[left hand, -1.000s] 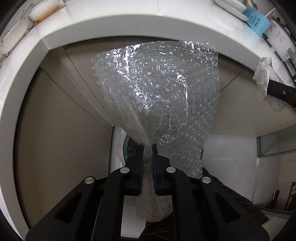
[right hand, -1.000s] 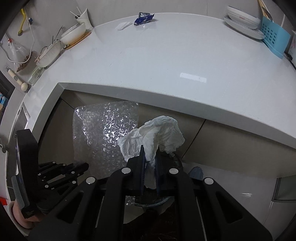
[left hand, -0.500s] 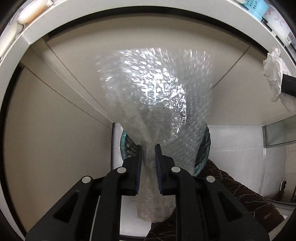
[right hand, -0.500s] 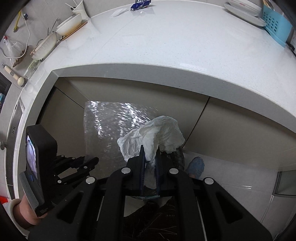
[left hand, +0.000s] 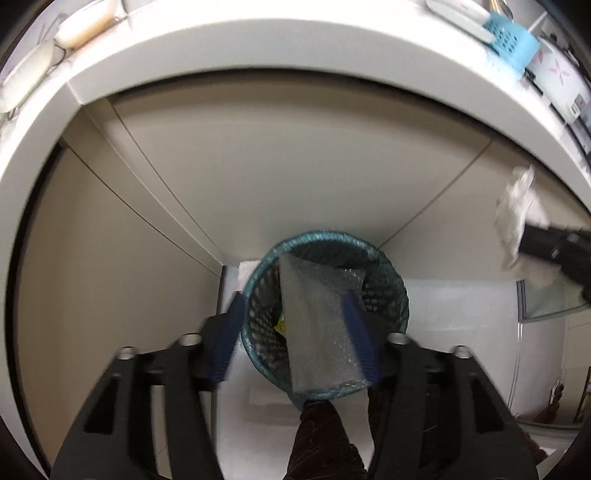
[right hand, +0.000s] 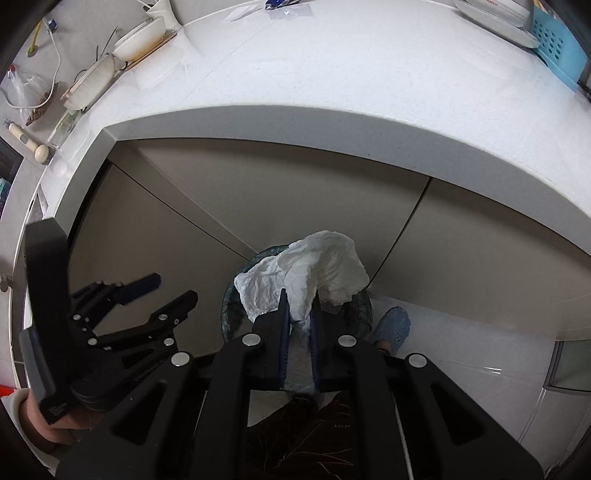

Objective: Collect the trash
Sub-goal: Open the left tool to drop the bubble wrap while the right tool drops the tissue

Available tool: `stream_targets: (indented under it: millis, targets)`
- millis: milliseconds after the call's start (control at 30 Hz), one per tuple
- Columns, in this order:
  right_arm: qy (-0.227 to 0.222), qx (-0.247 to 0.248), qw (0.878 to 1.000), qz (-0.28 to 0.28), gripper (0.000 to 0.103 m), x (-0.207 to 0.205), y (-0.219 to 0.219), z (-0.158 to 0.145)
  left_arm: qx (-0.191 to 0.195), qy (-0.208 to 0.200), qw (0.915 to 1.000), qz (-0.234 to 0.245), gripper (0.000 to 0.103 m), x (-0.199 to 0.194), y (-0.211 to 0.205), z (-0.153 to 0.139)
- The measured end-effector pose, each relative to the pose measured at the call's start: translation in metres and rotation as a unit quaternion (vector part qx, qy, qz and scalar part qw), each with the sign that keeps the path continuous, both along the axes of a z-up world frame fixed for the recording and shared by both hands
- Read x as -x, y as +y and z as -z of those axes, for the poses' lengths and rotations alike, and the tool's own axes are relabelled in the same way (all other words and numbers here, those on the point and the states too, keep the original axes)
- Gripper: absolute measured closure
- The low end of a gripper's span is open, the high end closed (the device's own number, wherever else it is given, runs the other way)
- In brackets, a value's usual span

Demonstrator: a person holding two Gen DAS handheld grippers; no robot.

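Note:
In the left wrist view a teal mesh trash basket [left hand: 391, 284] stands on the floor below the counter. A sheet of clear bubble wrap [left hand: 317, 325] slumps into it. My left gripper [left hand: 295, 336] hangs over the basket with its jaws opening, and the pads no longer press the wrap. From the right wrist view, that left gripper [right hand: 168, 290] shows spread apart with nothing in it. My right gripper [right hand: 299, 306] is shut on a crumpled white paper towel [right hand: 317, 266], held just above the basket rim [right hand: 229, 306].
A white counter [right hand: 332, 74] overhangs beige cabinet doors [left hand: 295, 166] behind the basket. Bowls [right hand: 140, 33] sit at its left, and plates and a blue rack [right hand: 557, 40] at its right. A person's dark trouser leg [left hand: 321, 443] and blue shoe [right hand: 395, 325] are beside the basket.
The left jaws went from shut on the hanging bubble wrap to wide apart, and the wrap dropped into the basket. The right gripper sank a little with the paper towel.

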State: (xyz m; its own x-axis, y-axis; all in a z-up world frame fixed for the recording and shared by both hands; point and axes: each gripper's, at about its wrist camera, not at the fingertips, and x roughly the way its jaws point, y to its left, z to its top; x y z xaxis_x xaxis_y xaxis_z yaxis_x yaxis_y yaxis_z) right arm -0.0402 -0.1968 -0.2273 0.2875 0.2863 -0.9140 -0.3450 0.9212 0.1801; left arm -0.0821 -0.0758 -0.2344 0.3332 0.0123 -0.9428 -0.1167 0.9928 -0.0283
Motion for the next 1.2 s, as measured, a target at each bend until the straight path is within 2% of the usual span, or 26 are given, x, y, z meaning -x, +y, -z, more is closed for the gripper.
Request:
stream_targets:
  millis: [67, 133, 233, 300, 600, 967, 1133, 1200]
  targets:
    - [0.001, 0.0, 1.0, -0.006, 0.094, 0.0, 0.003, 0.002, 0.002, -0.008, 0.9999, -0.007, 0.034, 0.001, 0.007, -0.009]
    - [0.002, 0.0, 1.0, -0.012, 0.094, 0.001, 0.004, 0.005, -0.003, -0.014, 0.9998, -0.017, 0.02, 0.002, 0.014, -0.019]
    - [0.007, 0.002, 1.0, -0.023, 0.094, 0.001, 0.013, 0.011, -0.003, -0.024, 0.9993, -0.03, 0.009, 0.002, 0.022, -0.029]
    - [0.01, 0.004, 0.999, -0.031, 0.094, 0.002, 0.02, 0.016, -0.004, -0.029, 0.9988, -0.039, 0.006, 0.001, 0.025, -0.033]
    - [0.027, 0.016, 0.998, -0.063, 0.091, 0.012, 0.04, 0.036, -0.003, -0.026, 0.9975, -0.066, 0.006, 0.007, 0.047, -0.04]
    - [0.036, 0.023, 0.997, -0.062, 0.07, 0.012, 0.039, 0.044, -0.003, -0.02, 0.9975, -0.068, 0.006, 0.008, 0.049, -0.031]
    - [0.03, 0.024, 0.998, -0.057, 0.058, 0.014, 0.038, 0.045, -0.002, -0.018, 0.9975, -0.068, 0.006, 0.007, 0.049, -0.028]
    - [0.028, 0.025, 0.998, -0.055, 0.05, 0.013, 0.039, 0.044, -0.002, -0.018, 0.9976, -0.067, 0.006, 0.007, 0.049, -0.027]
